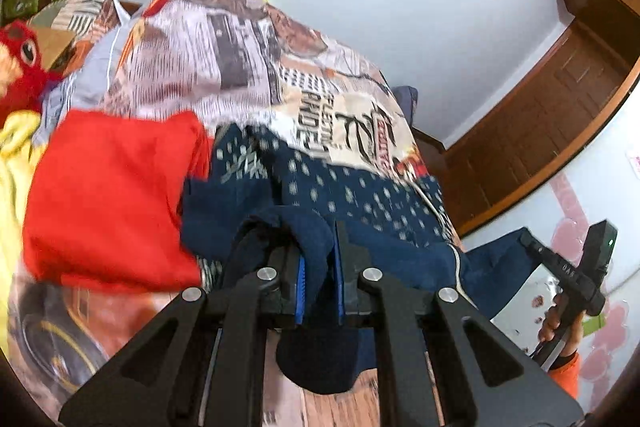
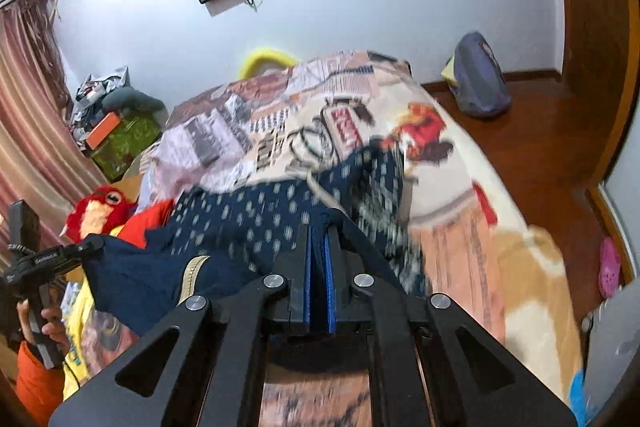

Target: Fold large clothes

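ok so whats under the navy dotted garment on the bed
The navy dotted garment lies on the printed bedspread, beside a red garment. Both the left claw and right claw grip its near edge. Anything beneath its middle is covered.

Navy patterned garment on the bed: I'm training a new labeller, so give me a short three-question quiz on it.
1. True or false: both grippers are shut on the navy blue white-flecked fabric garment.
2. Which lies beside it on the printed bedspread? A) folded red fabric garment B) green towel C) white pillow
3. Fill in: the left gripper holds cloth between its blue ____.

Key: 1 true; 2 A; 3 pads.
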Tool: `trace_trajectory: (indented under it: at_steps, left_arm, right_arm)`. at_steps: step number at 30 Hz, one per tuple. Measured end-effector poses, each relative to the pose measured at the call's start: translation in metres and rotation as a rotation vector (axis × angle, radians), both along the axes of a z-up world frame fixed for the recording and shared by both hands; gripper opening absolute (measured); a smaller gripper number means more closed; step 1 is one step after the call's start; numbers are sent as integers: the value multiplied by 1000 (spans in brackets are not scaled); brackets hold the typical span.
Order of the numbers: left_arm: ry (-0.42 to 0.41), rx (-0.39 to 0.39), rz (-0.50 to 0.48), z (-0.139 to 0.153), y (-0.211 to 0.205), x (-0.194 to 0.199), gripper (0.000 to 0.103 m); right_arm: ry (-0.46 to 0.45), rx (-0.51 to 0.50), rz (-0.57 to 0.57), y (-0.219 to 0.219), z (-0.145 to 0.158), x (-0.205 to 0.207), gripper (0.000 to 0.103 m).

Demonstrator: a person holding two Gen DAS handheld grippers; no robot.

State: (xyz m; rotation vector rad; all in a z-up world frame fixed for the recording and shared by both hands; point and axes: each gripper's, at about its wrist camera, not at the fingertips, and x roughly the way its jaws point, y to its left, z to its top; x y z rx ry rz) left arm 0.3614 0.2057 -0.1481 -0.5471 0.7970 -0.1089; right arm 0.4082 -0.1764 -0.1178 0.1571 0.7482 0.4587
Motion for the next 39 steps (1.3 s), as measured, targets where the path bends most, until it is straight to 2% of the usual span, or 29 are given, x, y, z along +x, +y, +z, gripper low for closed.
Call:
trace_trajectory:
  at_steps: [4,7,9,14,18,22,25,27,29,30,31,32,33,36,39]
  left_arm:
    - [-1,41,25,-1,9,33,10]
    - [31,61,62,-16,20,64,10]
    - [71,71,81,-33,26,83,10]
    - [206,67,73,-93,34,114,12]
    - [230,68,38,-114,35,117,16]
    - [252,98,4,-105,33,113,17]
    - [251,127,1,-87,30,106,19]
    - [232,160,3,-72,26,98,23]
    - [203,212,10,-58,20,90,35]
    - [177,270,28,-49,15,83,50]
    - [153,317,46,-41,11,77,59]
    - [113,364,55,-30,6,67,61]
    - [90,379,52,-24,3,62,64]
    - [62,350,0,-16,-10,50,68]
    - [82,356,-98,-23,-37,45,67]
  right_arm:
    - [-33,-32,-3,19,10,44,5]
    - [-23,-42,-15,30,3,77,5]
    - [4,-42,-26,34,-10,95,5]
    - [132,-78,-67,39,-64,136,5]
    - [222,-71,-42,34,-95,147,6]
    - [243,-105,-27,27,-88,143,15]
    - [248,-161,-69,23,-76,138,37]
    - [198,-156,-52,19,-58,121,38]
    - [166,-152,-28,18,-47,107,38]
    - [153,-150,-13,19,-41,99,38]
    - [140,-150,7,20,-36,90,39]
    - [130,-153,25,24,-33,84,40]
    - [118,-158,43,26,-30,78,40]
    - [95,-163,103,37,-27,59,45]
    - [92,-186,147,51,-35,46,45]
